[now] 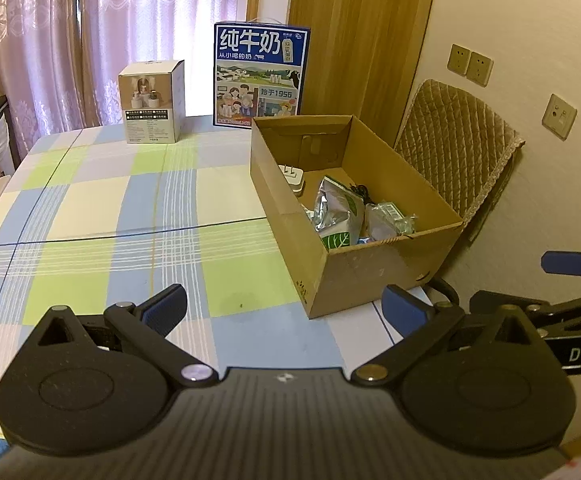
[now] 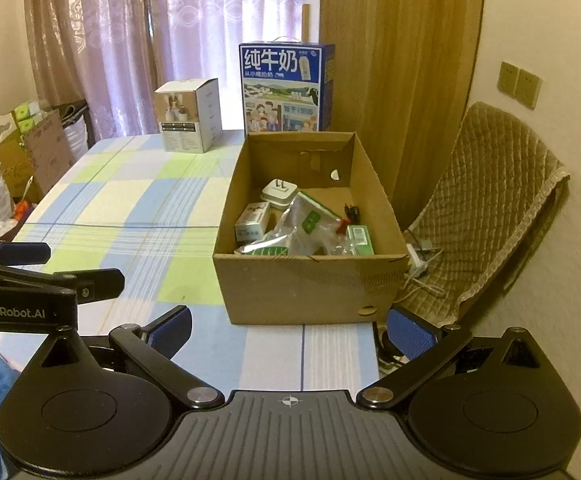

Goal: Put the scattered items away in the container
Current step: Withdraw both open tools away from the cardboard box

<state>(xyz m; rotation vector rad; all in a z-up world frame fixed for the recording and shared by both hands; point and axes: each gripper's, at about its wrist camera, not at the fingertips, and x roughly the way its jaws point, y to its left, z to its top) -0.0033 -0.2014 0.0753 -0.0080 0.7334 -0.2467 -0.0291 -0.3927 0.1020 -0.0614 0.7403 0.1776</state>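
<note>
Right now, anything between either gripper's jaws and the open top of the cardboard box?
Nothing visible. Only bare checked tablecloth lies between the open, empty left gripper, the right gripper and the brown cardboard box. The box top is open; the silver foil pouch and white plug adapter lie inside.

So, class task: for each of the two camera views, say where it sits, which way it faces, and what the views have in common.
Left wrist view: sits on the left claw, open and empty, facing across the checked table toward the cardboard box; the right claw enters at right.
Right wrist view: sits on the right claw, also open and empty, facing the same box more squarely; the left claw enters at left.
Shared: box, blue milk carton, small white box, chair.
</note>
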